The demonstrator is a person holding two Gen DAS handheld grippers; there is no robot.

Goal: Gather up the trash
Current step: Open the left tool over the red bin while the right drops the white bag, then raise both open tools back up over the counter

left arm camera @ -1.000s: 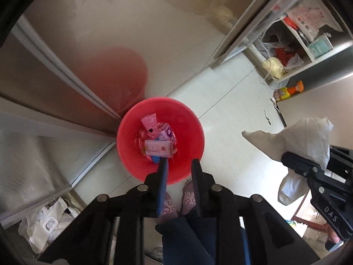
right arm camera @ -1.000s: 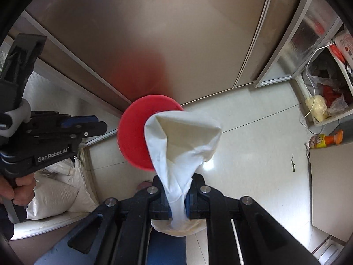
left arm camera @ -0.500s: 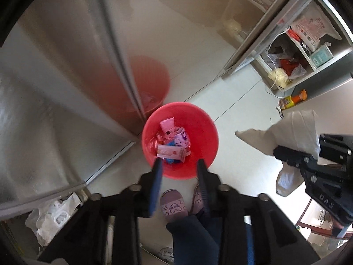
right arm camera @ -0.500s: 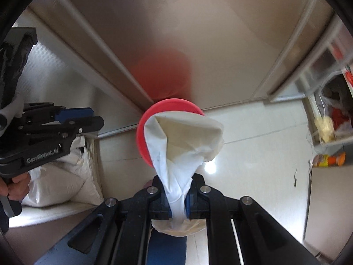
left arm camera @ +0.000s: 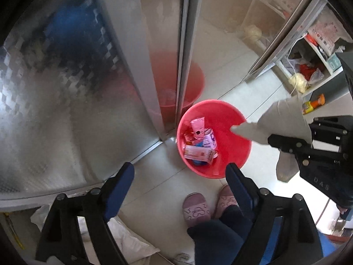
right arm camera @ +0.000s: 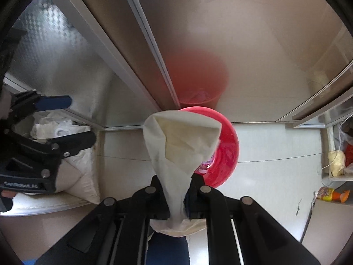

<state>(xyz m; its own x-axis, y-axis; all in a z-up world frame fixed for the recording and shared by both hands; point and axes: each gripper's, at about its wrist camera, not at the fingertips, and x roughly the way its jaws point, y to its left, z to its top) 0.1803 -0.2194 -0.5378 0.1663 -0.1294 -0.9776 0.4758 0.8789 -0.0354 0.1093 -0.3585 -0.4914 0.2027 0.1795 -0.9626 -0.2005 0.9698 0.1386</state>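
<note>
Doors: the frosted sliding doors now fill the far side ahead of both hand-held grippers; a second ago the left view showed much less of them, so the left one has swung toward the corner.
Floor: pale tile floor lies below both tools, with the person's slippers just under the left hand-held gripper.
Bin: the red bin stands on the floor against the door corner, below and slightly ahead of the left hand-held gripper's right fingertip; wrappers lie in its bottom.
Bag: the white bag hangs open-mouthed ahead of the right hand-held gripper, its mouth covering part of the bin rim in the right view; in the left view its corner now reaches over the bin opening, where a second ago it hung well to the side.
Right hand-held gripper: the right hand-held gripper is pressed together, pinching the neck of the bag, as before.
Left hand-held gripper: the left hand-held gripper was nearly closed a second ago; its jaws are opening now, wide, nothing between them.
Meaning: likely the bag is being brought to the bin while the freed left tool readies to take its rim or the bin.
</note>
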